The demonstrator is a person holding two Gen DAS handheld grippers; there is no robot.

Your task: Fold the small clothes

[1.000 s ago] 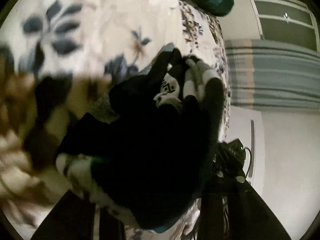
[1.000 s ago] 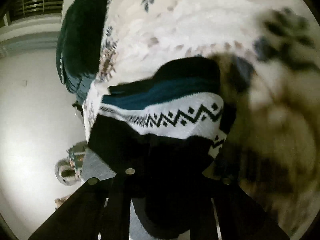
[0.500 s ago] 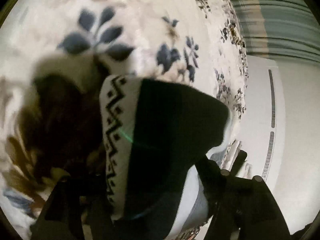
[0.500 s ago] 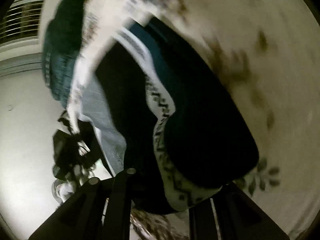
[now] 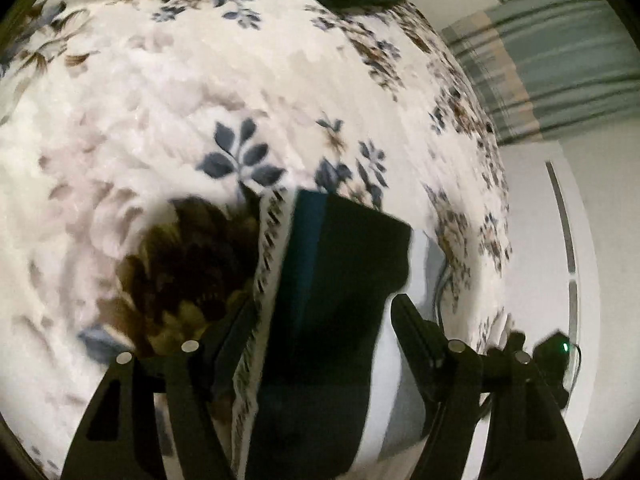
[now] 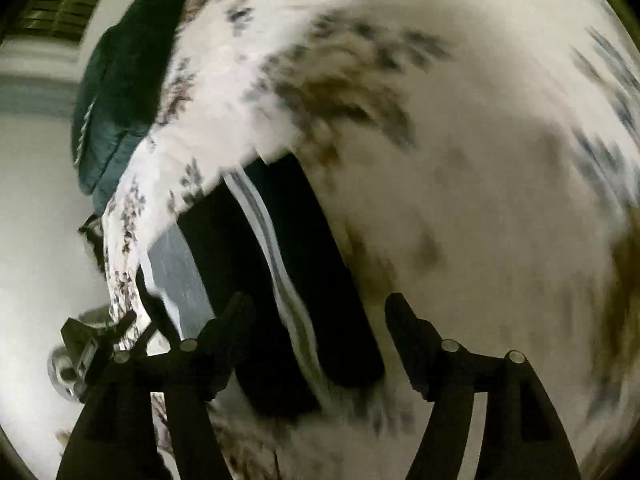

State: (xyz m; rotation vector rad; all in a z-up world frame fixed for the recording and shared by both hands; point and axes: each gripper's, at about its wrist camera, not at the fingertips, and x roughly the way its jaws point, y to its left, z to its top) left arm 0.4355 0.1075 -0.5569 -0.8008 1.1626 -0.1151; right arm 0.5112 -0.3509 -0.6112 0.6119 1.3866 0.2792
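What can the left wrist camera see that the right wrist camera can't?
Only the left wrist view shows sharp blue leaf prints on the blanket, the striped curtain, and the garment's zigzag-patterned white band.

Only the right wrist view shows the slatted window and the garment's plain white stripes.

Both show the dark folded garment lying on the floral blanket, a dark green bundle at the bed's far edge, and an open gripper: the left gripper and the right gripper.
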